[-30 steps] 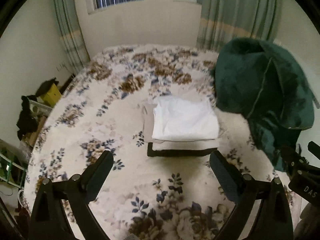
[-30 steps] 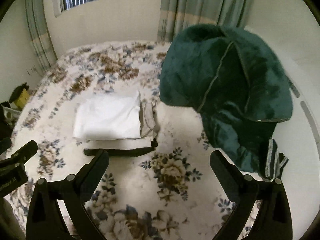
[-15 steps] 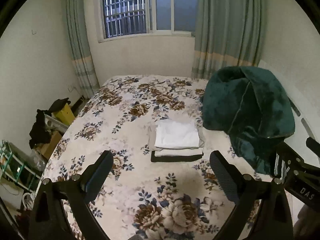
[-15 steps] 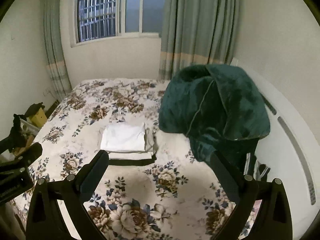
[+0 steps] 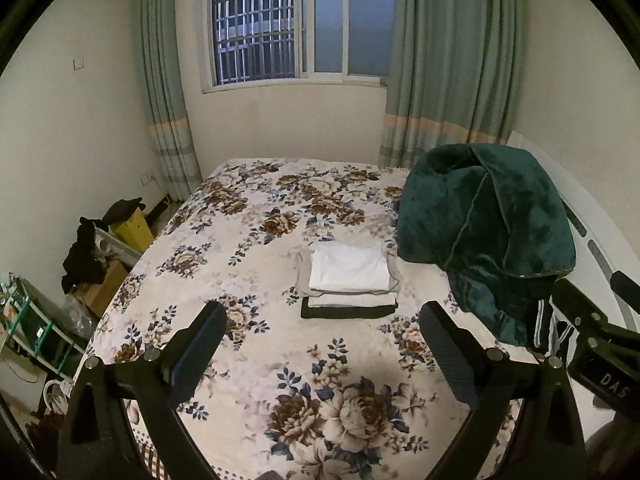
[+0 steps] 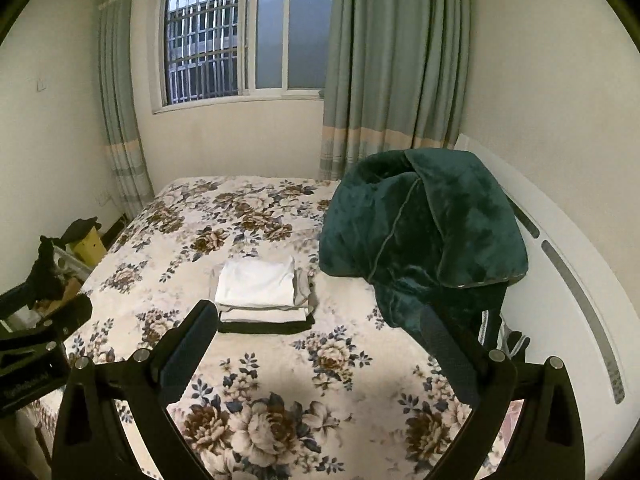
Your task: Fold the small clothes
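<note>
A stack of folded small clothes lies in the middle of the floral bed: a white piece on top, grey and white ones under it, a black one at the bottom. It also shows in the right wrist view. My left gripper is open and empty, held well back above the bed's near part. My right gripper is open and empty too, likewise well short of the stack.
A big dark green plush blanket is heaped on the bed's right side against the white headboard. Boxes and dark clothes stand on the floor left of the bed. A window with curtains is behind.
Both grippers have pulled back and up from the stack, so the stack looks smaller and the window and walls have come into view. Both stay open and empty.
</note>
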{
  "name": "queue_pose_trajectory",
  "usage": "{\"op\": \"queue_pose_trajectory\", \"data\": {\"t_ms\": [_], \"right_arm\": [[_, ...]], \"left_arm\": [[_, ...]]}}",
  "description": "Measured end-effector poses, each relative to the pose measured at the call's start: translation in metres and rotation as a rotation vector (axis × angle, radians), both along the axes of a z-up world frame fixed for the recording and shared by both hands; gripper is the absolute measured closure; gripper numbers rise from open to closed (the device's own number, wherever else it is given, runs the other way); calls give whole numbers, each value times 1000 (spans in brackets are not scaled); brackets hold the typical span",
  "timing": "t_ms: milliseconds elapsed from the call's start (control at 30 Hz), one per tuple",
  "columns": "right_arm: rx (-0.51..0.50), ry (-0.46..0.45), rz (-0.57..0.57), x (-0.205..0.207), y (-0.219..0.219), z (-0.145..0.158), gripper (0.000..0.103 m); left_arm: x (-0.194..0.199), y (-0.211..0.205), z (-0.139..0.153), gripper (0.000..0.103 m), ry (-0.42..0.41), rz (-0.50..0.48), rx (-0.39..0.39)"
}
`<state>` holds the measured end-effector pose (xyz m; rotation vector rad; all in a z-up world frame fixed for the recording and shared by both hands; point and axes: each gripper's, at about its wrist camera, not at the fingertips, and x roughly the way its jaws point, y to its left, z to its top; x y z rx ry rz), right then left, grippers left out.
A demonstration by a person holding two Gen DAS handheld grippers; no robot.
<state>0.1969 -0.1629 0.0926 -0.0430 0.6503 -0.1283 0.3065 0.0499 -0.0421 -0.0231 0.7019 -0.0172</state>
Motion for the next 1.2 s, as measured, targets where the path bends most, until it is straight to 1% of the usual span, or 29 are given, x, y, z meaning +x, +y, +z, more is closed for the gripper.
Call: {"op": "queue_pose_trajectory", "data": {"t_ms": [33, 233, 533, 900, 1200], "right_arm": [[-2, -1, 2, -1, 0, 0, 0], [-1, 2, 13, -7, 3, 2, 0], [-8, -2, 23, -3, 7, 2, 0], [2, -12, 26, -8, 14, 11, 0], [10, -20, 25, -12, 16, 10, 0]], "left_arm": [[-2, 0, 0, 0, -1, 4, 5], [-10, 3, 2, 0, -21, 13, 9], [-13, 5, 4, 0, -26, 15, 12], [-21, -3, 10, 0, -39, 19, 25], [-22, -5, 16, 0, -43, 15, 28]]}}
